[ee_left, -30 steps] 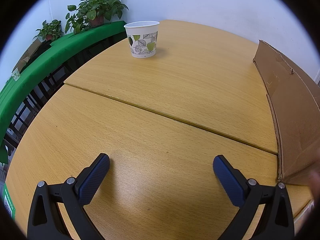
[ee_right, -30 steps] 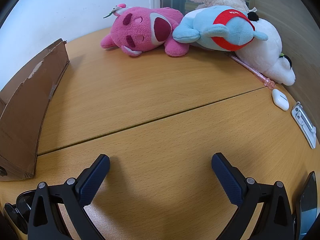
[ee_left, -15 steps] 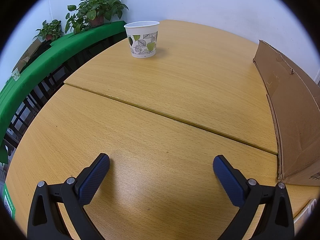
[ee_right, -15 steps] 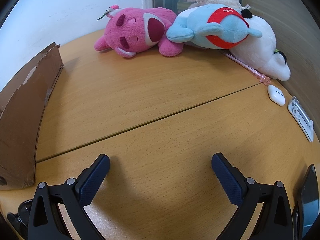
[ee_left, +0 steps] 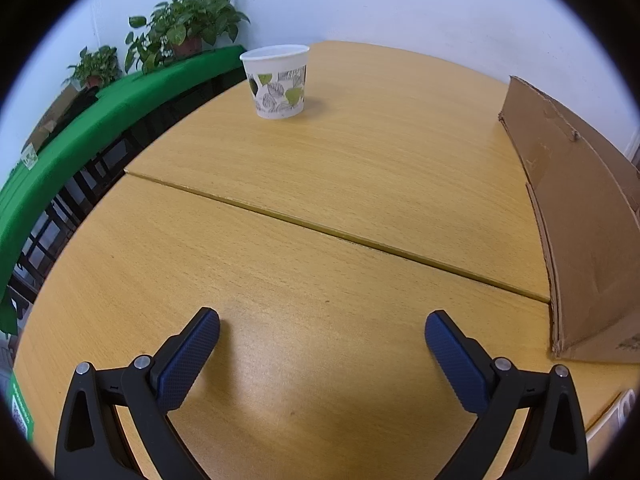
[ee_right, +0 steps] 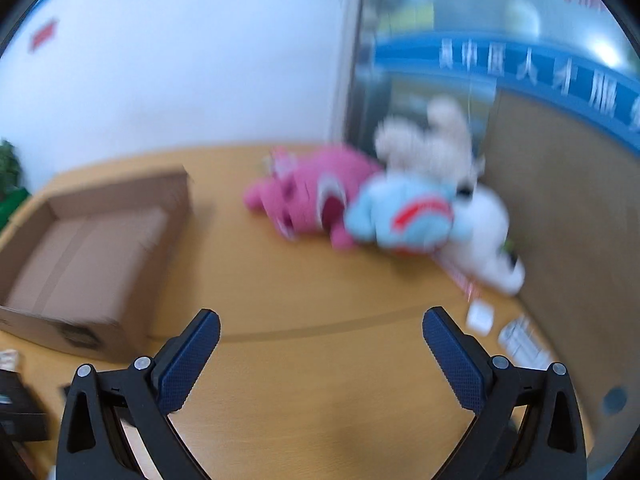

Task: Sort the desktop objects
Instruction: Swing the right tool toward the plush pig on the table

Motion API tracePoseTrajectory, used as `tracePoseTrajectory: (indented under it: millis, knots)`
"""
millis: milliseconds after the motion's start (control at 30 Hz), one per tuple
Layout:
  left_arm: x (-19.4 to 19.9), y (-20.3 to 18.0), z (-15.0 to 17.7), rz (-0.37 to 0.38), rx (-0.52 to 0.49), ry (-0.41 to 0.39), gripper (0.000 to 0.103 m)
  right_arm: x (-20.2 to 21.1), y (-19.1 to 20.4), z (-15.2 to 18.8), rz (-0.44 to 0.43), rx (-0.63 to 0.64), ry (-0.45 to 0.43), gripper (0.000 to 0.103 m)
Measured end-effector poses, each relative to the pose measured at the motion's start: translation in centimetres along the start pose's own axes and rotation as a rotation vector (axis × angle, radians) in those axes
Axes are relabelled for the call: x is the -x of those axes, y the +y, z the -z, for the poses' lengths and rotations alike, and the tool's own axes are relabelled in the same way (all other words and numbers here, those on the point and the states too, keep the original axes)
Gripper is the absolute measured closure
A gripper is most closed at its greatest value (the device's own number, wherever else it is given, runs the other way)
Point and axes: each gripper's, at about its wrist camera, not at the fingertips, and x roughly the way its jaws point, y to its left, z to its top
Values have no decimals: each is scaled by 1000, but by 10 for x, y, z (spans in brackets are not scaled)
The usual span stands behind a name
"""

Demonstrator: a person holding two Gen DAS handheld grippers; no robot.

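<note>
My left gripper (ee_left: 322, 330) hangs open low over the bare wooden table (ee_left: 320, 208), nothing between its blue pads. Far ahead stands a paper cup (ee_left: 277, 81) with a leaf print. The cardboard box (ee_left: 576, 216) rises at the right. In the blurred right wrist view my right gripper (ee_right: 320, 326) is open and raised above the table. The open-topped cardboard box (ee_right: 92, 256) lies at its left. A pink plush (ee_right: 308, 196), a light blue plush (ee_right: 404, 216) and a white plush (ee_right: 484, 240) lie piled far ahead to the right.
A small white case (ee_right: 479, 316) and a white flat object (ee_right: 522, 340) lie at the right near a brown partition (ee_right: 560, 208). Dark items (ee_right: 16, 404) sit at the near left edge. Potted plants (ee_left: 188, 28) stand on a green-covered bench (ee_left: 80, 140) beyond the table's left edge.
My right gripper has risen and pulled back fast, so the box's inside and the wall come into view, blurred. The left gripper has stayed still.
</note>
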Motion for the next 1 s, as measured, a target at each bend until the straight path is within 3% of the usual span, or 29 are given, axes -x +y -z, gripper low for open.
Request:
tracePoseTrajectory:
  millis: [100,233,333,433,567,733,867,1000]
  knots:
    - [44,-1,2,8,-9,-114,1,51,12,-18,9,55,-124,0]
    - [124,-9,3,103,-21,-243,1,88,53,-36,12,181,-258,0]
    - [178,-25,10,160,-79,-306,1,94,83,-43,-36,223,-291,0]
    - [214,-43,20,220,-117,-344,1,82,115,-51,-117,207,-264,0]
    - [243,-62,35,312,-171,-326,1,103,141,-55,-281,198,-300,0]
    - [267,-87,69,439,-245,-271,1,164,156,-42,-357,311,-357,0]
    - [270,-100,89,508,-251,-228,1,191,154,-15,-454,328,-288,0]
    - [261,-109,105,574,-217,-136,1,204,161,29,-563,331,-184,0]
